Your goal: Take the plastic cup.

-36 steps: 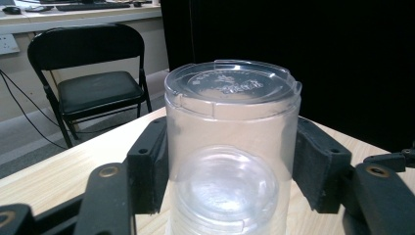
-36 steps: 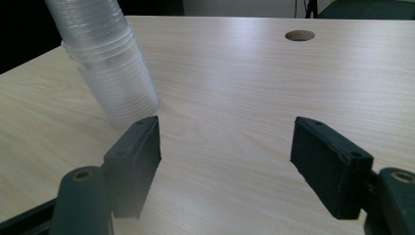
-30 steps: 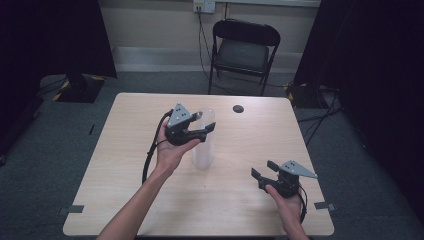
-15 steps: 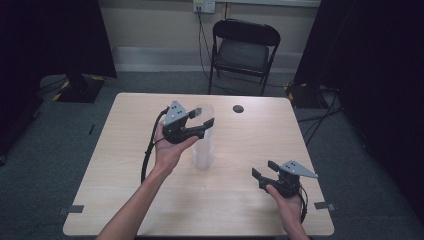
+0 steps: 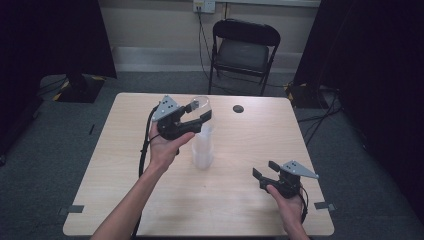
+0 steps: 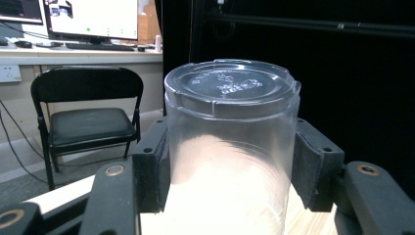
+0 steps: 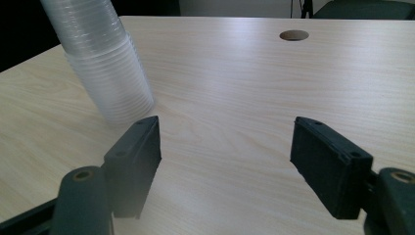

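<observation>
Since the earlier frames the left gripper [image 5: 196, 114], at centre frame in the high view, has drawn its fingers in on the top cup [image 5: 201, 106] of the cup stack [image 5: 202, 147]; the left gripper view shows both pads pressed against the clear cup's [image 6: 230, 161] sides, base up. The cup has tilted slightly and sits a touch higher than before. The stack stands upright at mid-worktop [image 5: 125, 165]. The right gripper [image 5: 270, 172], lower right, has not shifted; its fingers stand wide apart and empty above bare wood. A dark hole [image 5: 238, 108] lies upper right of the stack, a chair [image 5: 243, 47] beyond the worktop. Nothing stands between gripper and stack.
</observation>
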Available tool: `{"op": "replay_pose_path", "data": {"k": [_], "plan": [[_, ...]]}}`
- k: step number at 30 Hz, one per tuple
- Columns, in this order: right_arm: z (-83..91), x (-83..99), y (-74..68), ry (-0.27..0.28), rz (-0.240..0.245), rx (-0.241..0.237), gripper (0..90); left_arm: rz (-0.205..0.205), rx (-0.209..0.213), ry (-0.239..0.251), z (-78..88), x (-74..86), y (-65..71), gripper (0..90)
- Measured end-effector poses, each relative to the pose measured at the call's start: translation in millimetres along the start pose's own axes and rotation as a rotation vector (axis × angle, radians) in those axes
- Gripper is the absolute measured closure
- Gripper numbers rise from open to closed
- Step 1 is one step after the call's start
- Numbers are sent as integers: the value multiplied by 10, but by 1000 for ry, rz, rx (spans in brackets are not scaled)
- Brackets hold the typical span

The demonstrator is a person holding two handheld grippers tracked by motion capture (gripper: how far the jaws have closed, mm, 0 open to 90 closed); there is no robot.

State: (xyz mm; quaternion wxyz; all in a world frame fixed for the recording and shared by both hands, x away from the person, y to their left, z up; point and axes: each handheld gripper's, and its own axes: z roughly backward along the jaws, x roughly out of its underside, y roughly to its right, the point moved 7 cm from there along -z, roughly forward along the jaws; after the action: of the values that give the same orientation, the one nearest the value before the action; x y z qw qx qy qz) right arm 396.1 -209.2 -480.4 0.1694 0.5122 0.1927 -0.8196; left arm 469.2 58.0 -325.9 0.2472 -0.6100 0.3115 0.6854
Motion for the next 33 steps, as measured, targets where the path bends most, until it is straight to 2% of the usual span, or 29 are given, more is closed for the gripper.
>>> {"op": "replay_pose_path", "data": {"k": [8,9,19,22,27,33], "plan": [[6,2,0,-1,-3,1,267,9,-5,29,95,-118,-8,414],[7,1,-2,-1,-3,2,267,-3,-2,40,124,-147,-3,414],[3,-2,-6,0,-1,2,268,7,-28,32,296,-229,-4,419],[2,-3,-11,0,-2,1,268,33,-35,25,383,-232,-15,422],[8,-5,-12,2,2,5,269,51,-44,29,482,-220,-49,424],[9,-5,-17,1,8,9,271,95,-55,32,659,-155,-113,425]]}}
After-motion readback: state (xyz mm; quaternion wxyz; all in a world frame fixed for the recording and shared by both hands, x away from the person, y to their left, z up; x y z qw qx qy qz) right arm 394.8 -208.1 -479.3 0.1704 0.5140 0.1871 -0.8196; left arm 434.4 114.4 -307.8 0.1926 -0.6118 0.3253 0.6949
